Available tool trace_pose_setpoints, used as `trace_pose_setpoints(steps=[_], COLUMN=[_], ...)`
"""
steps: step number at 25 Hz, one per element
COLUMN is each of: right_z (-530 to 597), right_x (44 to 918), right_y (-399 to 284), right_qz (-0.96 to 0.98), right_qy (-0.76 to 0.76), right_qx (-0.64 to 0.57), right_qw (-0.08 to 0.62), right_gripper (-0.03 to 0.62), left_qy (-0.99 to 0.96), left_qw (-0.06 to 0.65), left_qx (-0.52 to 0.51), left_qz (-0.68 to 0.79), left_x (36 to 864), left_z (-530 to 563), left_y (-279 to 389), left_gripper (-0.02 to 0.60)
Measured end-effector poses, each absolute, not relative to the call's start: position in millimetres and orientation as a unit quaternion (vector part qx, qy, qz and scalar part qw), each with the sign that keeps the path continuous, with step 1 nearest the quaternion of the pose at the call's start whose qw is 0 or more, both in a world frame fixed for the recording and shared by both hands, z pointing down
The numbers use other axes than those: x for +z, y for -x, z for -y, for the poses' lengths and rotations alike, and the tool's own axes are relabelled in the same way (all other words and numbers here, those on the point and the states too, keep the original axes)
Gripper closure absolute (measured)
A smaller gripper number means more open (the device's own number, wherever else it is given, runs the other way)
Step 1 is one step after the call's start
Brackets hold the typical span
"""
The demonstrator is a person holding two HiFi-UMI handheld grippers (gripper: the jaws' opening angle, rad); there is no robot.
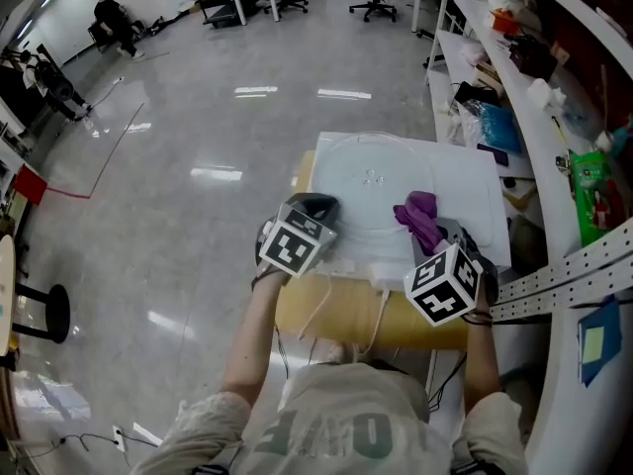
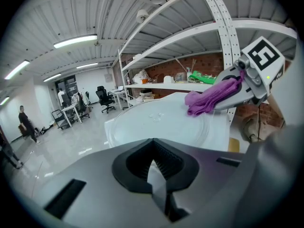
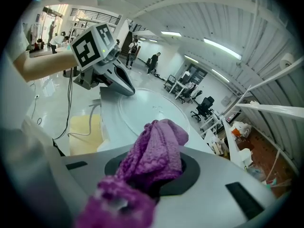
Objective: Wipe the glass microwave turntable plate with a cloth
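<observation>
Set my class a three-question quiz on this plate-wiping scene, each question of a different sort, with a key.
1. Which tool grips the purple cloth: A left, B right, C neither?
2. Fill in: the glass turntable plate lies flat on a ___ top.
3. True or false: the purple cloth is spread flat over the plate's centre.
Key: 1 B, the right tool. 2 white; it is a white surface. 3 false; the cloth is bunched up in the tool.
</observation>
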State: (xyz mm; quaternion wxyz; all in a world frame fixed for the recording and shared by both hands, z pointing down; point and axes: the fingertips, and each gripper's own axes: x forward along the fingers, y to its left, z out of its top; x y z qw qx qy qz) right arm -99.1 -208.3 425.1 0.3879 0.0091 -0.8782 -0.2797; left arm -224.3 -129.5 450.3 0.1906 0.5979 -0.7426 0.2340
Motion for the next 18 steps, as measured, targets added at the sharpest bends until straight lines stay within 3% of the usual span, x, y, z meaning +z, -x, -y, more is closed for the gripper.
trace_pose_setpoints(steps=[12,18], right_z=[208.3,236.6], right_x=[419.5,385.5], right_y=[94.8,111.0], right_qz=[0.882,0.897], right_qy=[-0.020,-0.055], right_qx=[-0.273,-0.267], right_qw=[0.385,0.349], right_gripper=[0.534,0.534], left_qy=[-0.600,-0.600], left_qw=[0.188,0.187], left_qx=[0.233,0.234], left_qz=[0.742,0.742], left_x=[451.2,451.9], left_z=[131.2,131.6], left_y=[223.6,223.4], left_gripper=[0.580,0.580])
